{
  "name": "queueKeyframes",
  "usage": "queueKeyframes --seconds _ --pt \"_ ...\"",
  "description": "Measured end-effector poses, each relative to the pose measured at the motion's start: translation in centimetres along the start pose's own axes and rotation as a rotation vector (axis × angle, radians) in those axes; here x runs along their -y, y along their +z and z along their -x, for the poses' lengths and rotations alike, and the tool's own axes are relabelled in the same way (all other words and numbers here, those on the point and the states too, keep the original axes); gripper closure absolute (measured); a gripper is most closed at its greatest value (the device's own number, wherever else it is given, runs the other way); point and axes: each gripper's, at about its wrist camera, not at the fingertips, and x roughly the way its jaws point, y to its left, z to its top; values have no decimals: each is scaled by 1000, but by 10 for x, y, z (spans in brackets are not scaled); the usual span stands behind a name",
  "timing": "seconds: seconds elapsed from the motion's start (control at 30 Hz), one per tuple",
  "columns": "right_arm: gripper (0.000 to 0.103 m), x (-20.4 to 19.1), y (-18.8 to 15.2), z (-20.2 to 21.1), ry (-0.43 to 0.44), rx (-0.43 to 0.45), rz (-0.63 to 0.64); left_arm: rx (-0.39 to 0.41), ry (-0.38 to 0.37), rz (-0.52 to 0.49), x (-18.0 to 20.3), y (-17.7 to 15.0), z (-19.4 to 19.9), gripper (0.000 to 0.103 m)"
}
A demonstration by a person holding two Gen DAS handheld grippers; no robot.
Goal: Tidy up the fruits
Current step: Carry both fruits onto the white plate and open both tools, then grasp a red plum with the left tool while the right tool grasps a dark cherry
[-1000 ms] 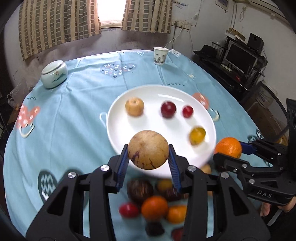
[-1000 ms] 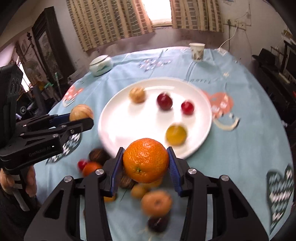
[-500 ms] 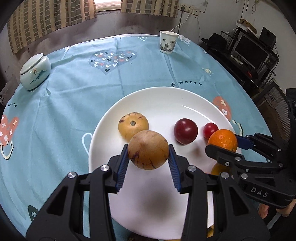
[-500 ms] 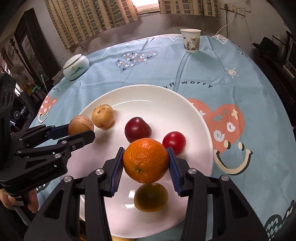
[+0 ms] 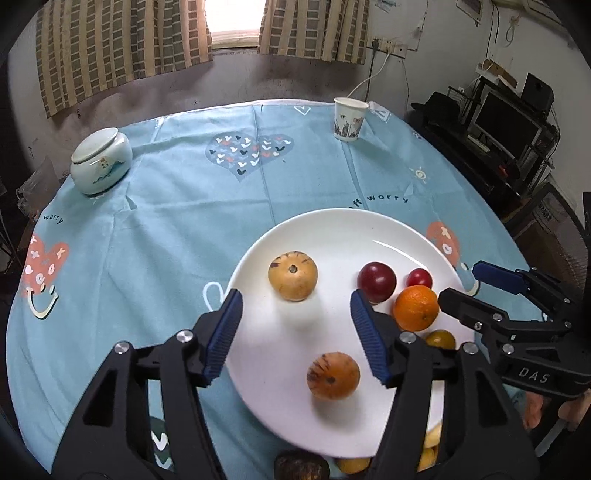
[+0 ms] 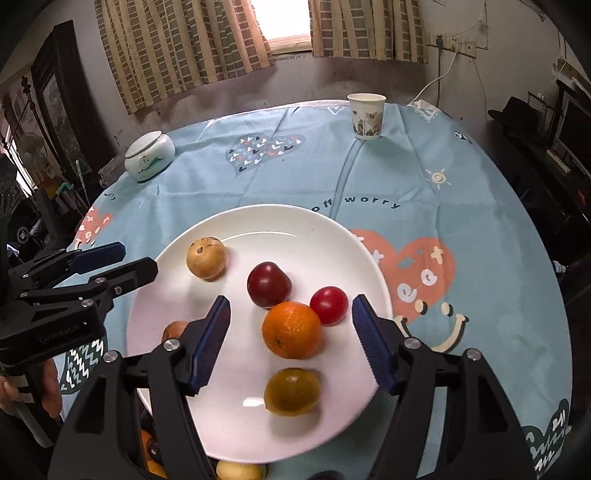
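Tablecloth (image 5: pixel 177 221) in light blue covers the round table under both grippers. White plate (image 5: pixel 332 229) lies just ahead of them. Left gripper (image 5: pixel 295 334) is opening its jaws, nothing pressed between; the brown round fruit (image 5: pixel 333 375) rests on the plate just below its fingers. Right gripper (image 6: pixel 290 341) is opening too, and the orange (image 6: pixel 291 329) sits on the plate between its blue pads, free of them. A dark red plum (image 6: pixel 268 284) touches the orange, farther from this gripper.

Daylight floods the blown-out window (image 5: pixel 236 18); soft shadows; strong fisheye curvature; dark vignetted corners.
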Motion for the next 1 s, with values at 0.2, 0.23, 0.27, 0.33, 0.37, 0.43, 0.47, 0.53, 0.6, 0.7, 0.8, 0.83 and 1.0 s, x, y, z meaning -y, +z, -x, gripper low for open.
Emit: queueKeyframes --seconds 0.2,0.23,0.27,0.33,0.37,0.43,0.47,0.53,0.6,0.7,0.8,0.83,1.0 --pt "33 -12 -25 36 0 1 22 53 2 3 1 -38 55 22" --pt "33 -16 -34 42 6 -4 26 58 0 12 1 -48 63 17" --pt "33 -18 -41 48 12 -6 29 59 -5 20 0 -59 69 16" --pt "31 -23 -60 60 27 -7 32 56 -18 26 1 -82 79 16" --pt "28 -24 -69 64 27 -8 33 55 -10 27 1 -94 83 15" --pt "19 -28 -90 74 20 -7 38 57 7 28 3 -119 91 13" --pt "14 -30 -99 78 17 -7 42 55 6 28 4 -130 94 12" --pt "12 -32 -121 86 14 -9 49 42 7 30 6 -152 99 12" --pt "11 -31 -137 91 5 -19 43 28 0 30 9 -173 102 11" --pt "11 -30 -165 94 -6 -39 16 5 -14 21 15 -198 104 11" --pt "11 -31 -187 87 -11 -88 2 -29 -25 5 24 -215 101 11" --pt "11 -32 -192 85 -13 -104 3 -37 -28 0 26 -219 99 11" --pt "11 -39 -204 88 -13 -106 6 -46 -12 -25 37 -229 102 11"
